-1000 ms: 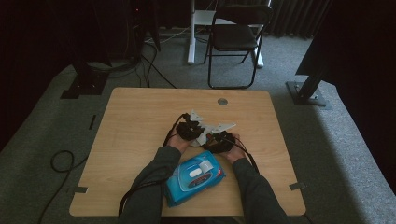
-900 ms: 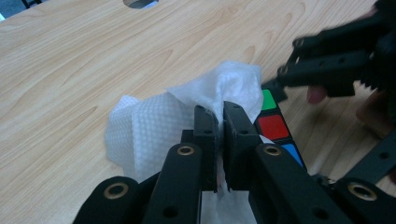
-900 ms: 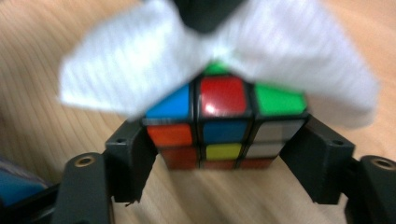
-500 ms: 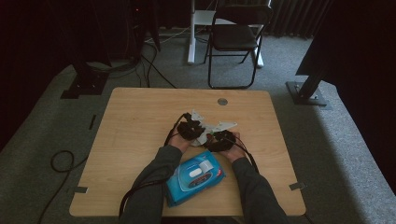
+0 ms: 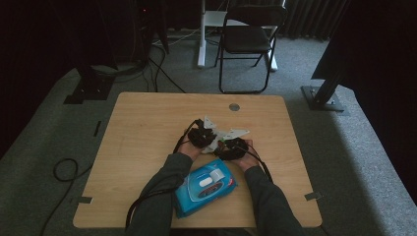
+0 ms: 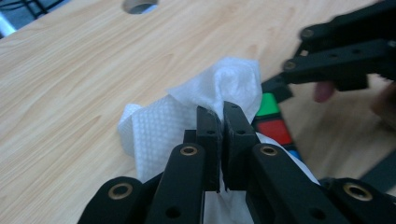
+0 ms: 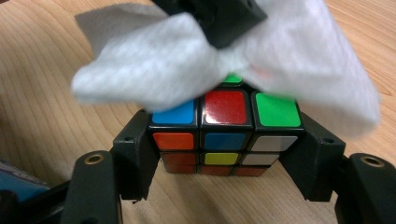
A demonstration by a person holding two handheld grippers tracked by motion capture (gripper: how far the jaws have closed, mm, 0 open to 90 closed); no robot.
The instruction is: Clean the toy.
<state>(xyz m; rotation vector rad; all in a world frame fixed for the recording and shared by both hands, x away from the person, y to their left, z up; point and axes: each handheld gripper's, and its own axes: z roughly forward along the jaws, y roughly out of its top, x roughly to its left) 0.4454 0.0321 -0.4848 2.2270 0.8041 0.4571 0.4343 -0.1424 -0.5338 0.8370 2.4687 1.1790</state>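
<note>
Little has moved since a second ago: your two hands sit where they were, close together just past the middle of the worktop point(image 5: 147, 128), with only a slight shift of the white wipe between them.

Your left tongs point(image 6: 223, 119) are pressed together on a fold of the white wipe point(image 6: 187, 112), pinching it so the cloth bunches up ahead of the tips. In the left gripper view the wipe lies partly over the puzzle cube point(image 6: 273, 123), whose green and red tiles peek out just beside the cloth.

Your right tongs point(image 7: 224, 156) are clamped on the cube point(image 7: 224, 135), one jaw against each side face, with the cube resting low on the wood. In the right gripper view the wipe point(image 7: 154, 60) drapes over the cube's top, touching it, and your left tongs' dark tip presses into the cloth from above. Blue, red and green tiles show on the top row nearest the camera; orange, blue, white and yellow on the front face.

From the high view, the left tongs point(image 5: 202, 135) and right tongs point(image 5: 231, 147) are nearly touching. The blue pack of wipes point(image 5: 204, 187) lies between your forearms, near the worktop's front edge.
</note>
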